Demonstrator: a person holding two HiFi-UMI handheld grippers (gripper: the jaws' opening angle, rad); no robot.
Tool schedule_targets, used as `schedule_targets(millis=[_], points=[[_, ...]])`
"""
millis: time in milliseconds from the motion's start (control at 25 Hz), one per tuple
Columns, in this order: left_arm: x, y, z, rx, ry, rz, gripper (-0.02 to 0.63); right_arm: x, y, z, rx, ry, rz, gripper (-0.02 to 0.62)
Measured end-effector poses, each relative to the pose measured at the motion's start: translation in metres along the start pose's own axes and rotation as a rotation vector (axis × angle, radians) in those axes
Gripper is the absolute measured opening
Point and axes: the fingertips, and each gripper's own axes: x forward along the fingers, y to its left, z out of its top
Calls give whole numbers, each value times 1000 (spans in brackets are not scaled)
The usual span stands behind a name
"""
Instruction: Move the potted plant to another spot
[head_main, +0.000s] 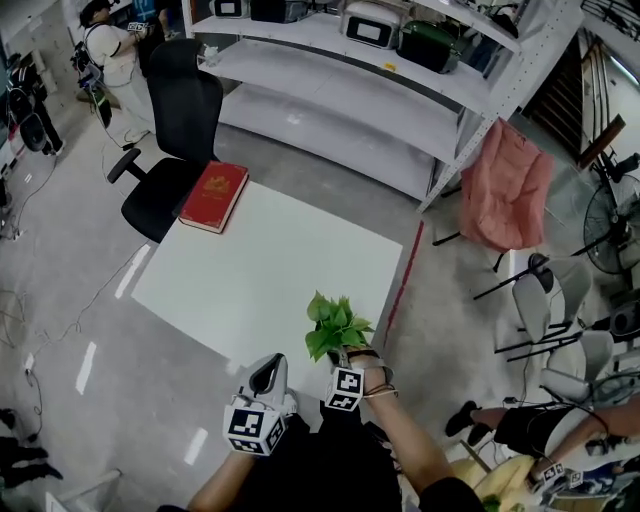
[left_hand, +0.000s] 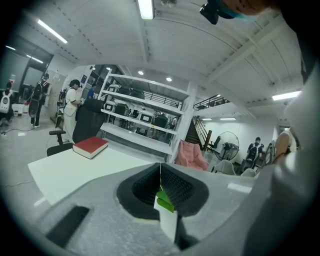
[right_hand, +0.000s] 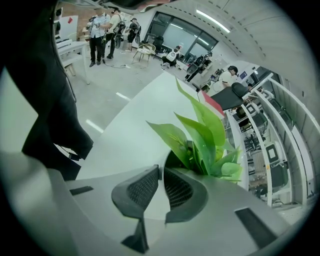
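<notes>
In the head view, the right gripper (head_main: 347, 362) points steeply down at the near edge of the white table (head_main: 270, 270). The potted plant (head_main: 335, 325) is right at its fingers, with the green leaves fanning out just past the tips. I cannot tell whether the pot's base touches the tabletop. The left gripper (head_main: 269, 365) sits just beside it, aimed out across the table and not touching the plant. Far beyond both pairs of fingers, a red book (head_main: 213, 196) lies on the table's far corner, with a black office chair (head_main: 185, 120) behind it.

In the left gripper view, the left gripper (left_hand: 160, 172) has its black pads pressed together into a thin seam, with nothing between them. A small green-and-white scrap shows just under the pads, and I cannot say what it is. The book (left_hand: 90, 147) lies ahead and to the left of the tips.

In the right gripper view, the right gripper (right_hand: 161, 172) has its pads drawn almost together, pinching the pot's thin white rim. The plant's (right_hand: 202, 140) leaves rise immediately beyond the fingertips, and the tabletop (right_hand: 145, 110) stretches away behind them.
</notes>
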Motion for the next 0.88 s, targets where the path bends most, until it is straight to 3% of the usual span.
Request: schedule_targets(millis=[520, 880], points=[[2, -18, -12, 13, 33, -65, 17, -1, 35, -5, 44, 40, 15, 40], [4, -18, -14, 13, 47, -64, 17, -3, 38, -4, 43, 44, 18, 40]])
